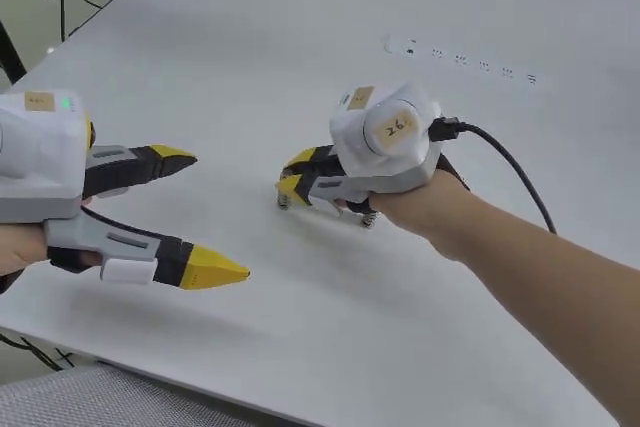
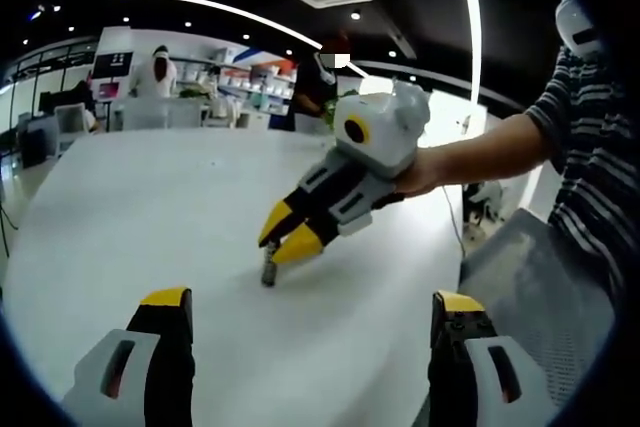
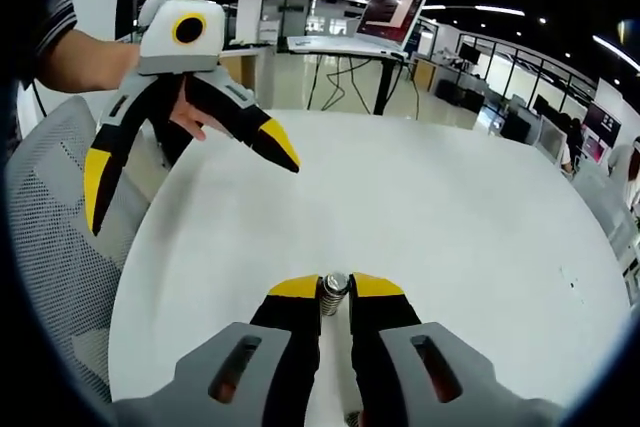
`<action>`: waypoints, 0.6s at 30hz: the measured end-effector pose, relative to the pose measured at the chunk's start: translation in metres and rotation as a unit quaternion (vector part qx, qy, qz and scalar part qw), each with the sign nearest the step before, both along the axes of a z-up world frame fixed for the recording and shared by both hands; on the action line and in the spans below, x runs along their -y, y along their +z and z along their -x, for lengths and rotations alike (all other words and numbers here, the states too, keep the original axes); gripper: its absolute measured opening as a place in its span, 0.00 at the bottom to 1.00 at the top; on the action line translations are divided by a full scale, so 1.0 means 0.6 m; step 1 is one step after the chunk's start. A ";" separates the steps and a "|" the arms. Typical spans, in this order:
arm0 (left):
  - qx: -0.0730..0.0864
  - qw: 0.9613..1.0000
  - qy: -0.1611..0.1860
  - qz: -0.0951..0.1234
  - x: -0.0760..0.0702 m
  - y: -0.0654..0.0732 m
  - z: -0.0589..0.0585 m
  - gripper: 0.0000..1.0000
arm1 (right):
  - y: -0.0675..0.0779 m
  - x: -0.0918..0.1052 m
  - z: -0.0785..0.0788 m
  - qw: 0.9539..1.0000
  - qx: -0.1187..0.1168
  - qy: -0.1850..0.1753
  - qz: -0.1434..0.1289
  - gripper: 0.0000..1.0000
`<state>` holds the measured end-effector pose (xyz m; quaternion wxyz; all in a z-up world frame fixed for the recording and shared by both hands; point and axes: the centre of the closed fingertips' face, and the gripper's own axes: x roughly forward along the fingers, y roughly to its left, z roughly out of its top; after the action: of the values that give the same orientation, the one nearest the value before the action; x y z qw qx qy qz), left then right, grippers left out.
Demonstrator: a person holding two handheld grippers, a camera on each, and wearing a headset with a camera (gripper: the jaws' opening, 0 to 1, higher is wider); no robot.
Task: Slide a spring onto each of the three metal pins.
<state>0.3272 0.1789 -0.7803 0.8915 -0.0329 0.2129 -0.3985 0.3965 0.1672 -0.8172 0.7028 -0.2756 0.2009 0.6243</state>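
Note:
My right gripper (image 1: 292,179) is in the middle of the white table (image 1: 250,37), its tips lowered to the surface. Its jaws are shut on a small coiled metal spring (image 3: 334,290), which stands upright on the table under the tips (image 2: 268,273). A second small spring-like piece (image 1: 369,220) lies by the hand behind that gripper. My left gripper (image 1: 205,212) hovers at the left, jaws wide open and holding nothing, pointing toward the right gripper (image 2: 285,239). In the right gripper view the left gripper (image 3: 190,172) appears at the upper left, spread open.
A row of flush sockets (image 1: 460,57) is set into the table at the far right. A black cable (image 1: 510,167) runs from the right gripper across the table. The near table edge and a grey mesh chair (image 1: 80,397) are at the bottom left.

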 end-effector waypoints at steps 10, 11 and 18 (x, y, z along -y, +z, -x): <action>0.000 1.000 -0.003 0.001 0.005 0.001 -0.002 0.95 | 0.001 0.000 0.000 1.000 -0.027 -0.014 -0.006 0.09; 0.000 1.000 -0.003 0.002 0.005 0.001 -0.002 0.95 | 0.002 0.001 0.000 0.999 -0.028 -0.017 -0.007 0.09; 0.003 1.000 -0.002 0.003 0.008 0.005 -0.003 0.96 | 0.006 0.005 -0.001 0.999 -0.034 -0.027 -0.014 0.14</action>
<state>0.3291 0.1743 -0.7773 0.8911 -0.0343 0.2094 -0.4011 0.3970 0.1643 -0.8137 0.7161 -0.2390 0.2236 0.6165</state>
